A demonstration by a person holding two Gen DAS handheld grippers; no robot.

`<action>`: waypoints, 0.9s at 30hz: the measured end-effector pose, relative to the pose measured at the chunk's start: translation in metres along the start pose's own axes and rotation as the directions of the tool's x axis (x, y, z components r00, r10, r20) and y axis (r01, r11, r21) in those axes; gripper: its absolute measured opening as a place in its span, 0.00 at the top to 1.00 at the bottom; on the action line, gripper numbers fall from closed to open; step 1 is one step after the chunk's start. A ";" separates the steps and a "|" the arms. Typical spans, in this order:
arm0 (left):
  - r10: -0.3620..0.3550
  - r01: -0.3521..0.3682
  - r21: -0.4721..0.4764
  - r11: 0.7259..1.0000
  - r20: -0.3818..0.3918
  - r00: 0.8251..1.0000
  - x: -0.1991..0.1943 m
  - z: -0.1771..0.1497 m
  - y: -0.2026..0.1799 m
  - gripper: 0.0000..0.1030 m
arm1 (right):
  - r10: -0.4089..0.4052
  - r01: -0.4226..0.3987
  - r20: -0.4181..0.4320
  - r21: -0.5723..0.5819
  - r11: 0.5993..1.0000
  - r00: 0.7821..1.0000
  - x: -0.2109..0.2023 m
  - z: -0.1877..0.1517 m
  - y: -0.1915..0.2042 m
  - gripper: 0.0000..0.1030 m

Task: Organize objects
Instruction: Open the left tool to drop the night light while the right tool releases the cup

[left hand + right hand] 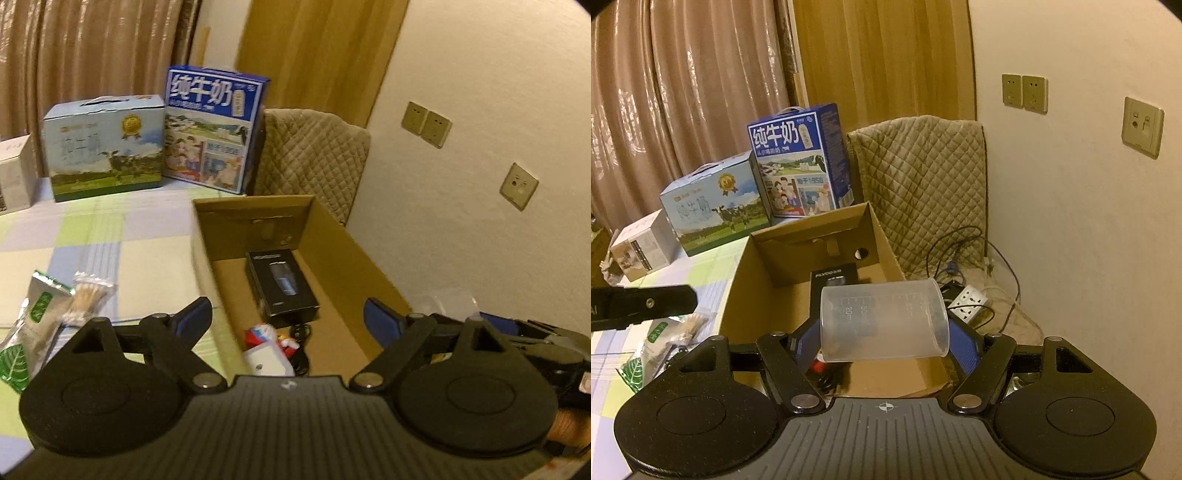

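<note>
Nearby, checked bedspread [110, 236] meets cream wall [480, 147].

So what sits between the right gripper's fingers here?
A clear measuring cup, lying on its side and clamped in the right gripper above the cardboard box, seen in the right wrist view.

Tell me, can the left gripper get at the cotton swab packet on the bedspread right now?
Probably yes: left gripper is open and empty, and the cotton swab packet lies uncovered just beside its left finger.
</note>
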State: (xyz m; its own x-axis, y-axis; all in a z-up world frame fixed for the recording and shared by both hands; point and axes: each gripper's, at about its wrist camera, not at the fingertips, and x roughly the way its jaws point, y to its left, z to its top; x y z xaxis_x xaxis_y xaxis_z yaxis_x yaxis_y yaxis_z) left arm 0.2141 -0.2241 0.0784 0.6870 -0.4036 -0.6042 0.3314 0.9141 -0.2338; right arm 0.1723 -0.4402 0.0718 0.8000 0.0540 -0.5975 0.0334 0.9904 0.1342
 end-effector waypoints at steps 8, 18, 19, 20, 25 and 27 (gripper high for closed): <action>0.024 -0.024 -0.004 1.000 -0.006 1.000 -0.011 -0.012 0.011 0.16 | 0.028 -0.028 0.004 -0.003 1.000 1.000 -0.002 0.001 0.011 0.33; 0.034 -0.034 -0.024 0.999 0.005 0.999 -0.017 -0.013 0.023 0.16 | 0.141 -0.143 0.052 0.043 0.989 0.989 0.009 0.013 0.015 0.24; 0.035 -0.035 -0.024 0.999 0.005 0.999 -0.018 -0.014 0.025 0.16 | 0.135 -0.139 0.061 0.052 0.989 0.989 0.008 0.014 0.015 0.15; 0.038 -0.038 -0.023 0.999 0.006 0.999 -0.019 -0.015 0.026 0.16 | 0.128 -0.133 0.078 0.058 0.989 0.989 0.007 0.014 0.015 0.14; 0.058 -0.057 -0.032 0.998 0.009 0.998 -0.028 -0.022 0.036 0.16 | 0.120 -0.125 0.075 0.071 0.990 0.990 0.001 0.010 0.015 0.13; 0.063 -0.062 -0.041 0.997 0.008 0.998 -0.032 -0.026 0.041 0.16 | 0.119 -0.123 0.060 0.074 0.990 0.991 -0.002 0.007 0.016 0.13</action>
State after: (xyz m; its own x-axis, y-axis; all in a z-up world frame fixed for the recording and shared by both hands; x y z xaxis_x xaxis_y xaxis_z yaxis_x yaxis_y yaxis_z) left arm 0.1884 -0.1727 0.0683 0.7114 -0.3457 -0.6119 0.2607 0.9383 -0.2270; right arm 0.1757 -0.4252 0.0804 0.8327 0.1635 -0.5291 -0.0213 0.9642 0.2644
